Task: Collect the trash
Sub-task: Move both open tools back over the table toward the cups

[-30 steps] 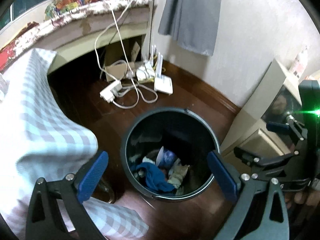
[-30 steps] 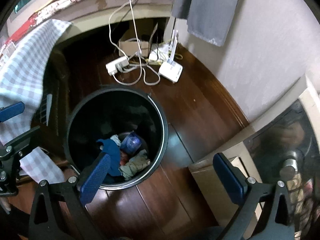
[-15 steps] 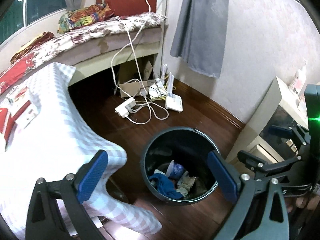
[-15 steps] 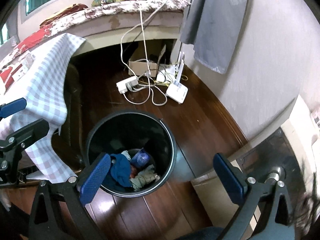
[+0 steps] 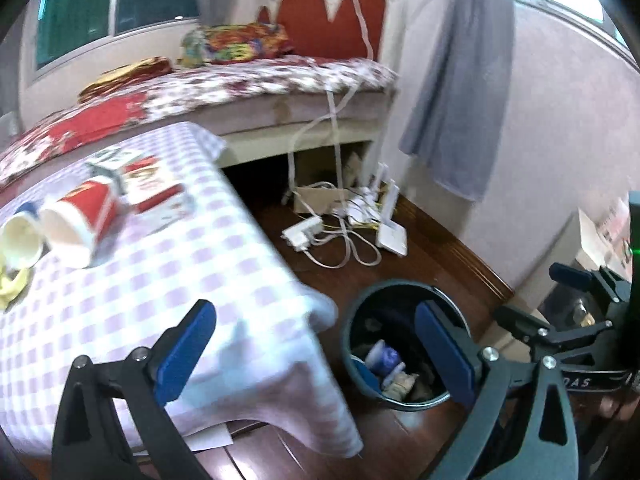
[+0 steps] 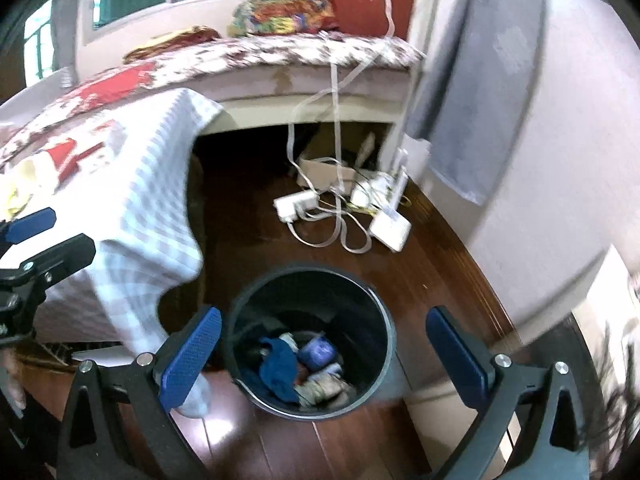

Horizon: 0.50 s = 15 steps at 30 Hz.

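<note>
A black round bin (image 5: 362, 320) (image 6: 382, 312) stands on the dark wood floor and holds blue cloth (image 6: 278, 368) and crumpled trash. On the checked tablecloth (image 5: 208, 264) lie a tipped red paper cup (image 5: 84, 216), a white cup (image 5: 18, 240), a red and white carton (image 5: 156, 188) and a yellow scrap (image 5: 10, 284). My left gripper (image 5: 316, 356) is open and empty, above the table's corner and the bin. My right gripper (image 6: 324, 356) is open and empty, over the bin. The right gripper (image 5: 576, 316) also shows at the left wrist view's right edge.
A bed (image 5: 256, 84) with a floral cover runs along the back. White power strips and cables (image 5: 344, 228) lie on the floor beside a router (image 6: 390, 228). A grey cloth (image 5: 456, 100) hangs on the wall. A low cabinet (image 5: 600, 240) stands at the right.
Both grippers have risen and tilted up away from the bin. The bin looks smaller and lower, and the tabletop with its cups and carton has come into view.
</note>
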Tool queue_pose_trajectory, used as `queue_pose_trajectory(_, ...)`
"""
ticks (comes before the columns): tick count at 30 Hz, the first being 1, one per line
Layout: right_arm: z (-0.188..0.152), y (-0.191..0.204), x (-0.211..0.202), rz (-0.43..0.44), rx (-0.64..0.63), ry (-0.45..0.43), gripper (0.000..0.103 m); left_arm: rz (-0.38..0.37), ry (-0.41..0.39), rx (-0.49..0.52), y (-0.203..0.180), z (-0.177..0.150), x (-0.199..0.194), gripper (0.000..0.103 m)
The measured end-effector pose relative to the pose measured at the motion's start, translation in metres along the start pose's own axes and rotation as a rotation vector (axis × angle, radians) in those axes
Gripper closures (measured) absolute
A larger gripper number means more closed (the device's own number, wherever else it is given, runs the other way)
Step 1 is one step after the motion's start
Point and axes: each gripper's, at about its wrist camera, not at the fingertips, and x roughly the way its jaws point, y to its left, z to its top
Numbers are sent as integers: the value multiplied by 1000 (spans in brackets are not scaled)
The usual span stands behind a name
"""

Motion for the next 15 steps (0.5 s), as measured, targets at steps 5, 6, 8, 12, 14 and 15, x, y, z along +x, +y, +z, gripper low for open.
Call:
queue_pose_trajectory(5, 13, 41, -3, 103, -53, -56, 0, 53, -67, -84, 38, -4, -23, 3)
queue_pose_trajectory(6, 13, 41, -3, 103, -53, -56, 0, 75, -81, -97, 47, -5, -30, 3)
queue_pose_trajectory(8, 18, 53, -5, 140, -56, -65, 0, 104, -97, -113, 63, -6, -38, 3)
queue_pose_trajectory(12, 33, 88, -7, 202, -105, -66, 0, 169, -115, -165, 101, -11, -55, 3)
queue_pose_trajectory(14, 41, 107, -8, 252, -133, -77, 0, 209, -126, -199, 119, -14, -62, 3)
queue_pose_trajectory(15, 47, 121, -8, 267, -156, -84, 0, 226, -130, -217, 130, -16, -66, 3)
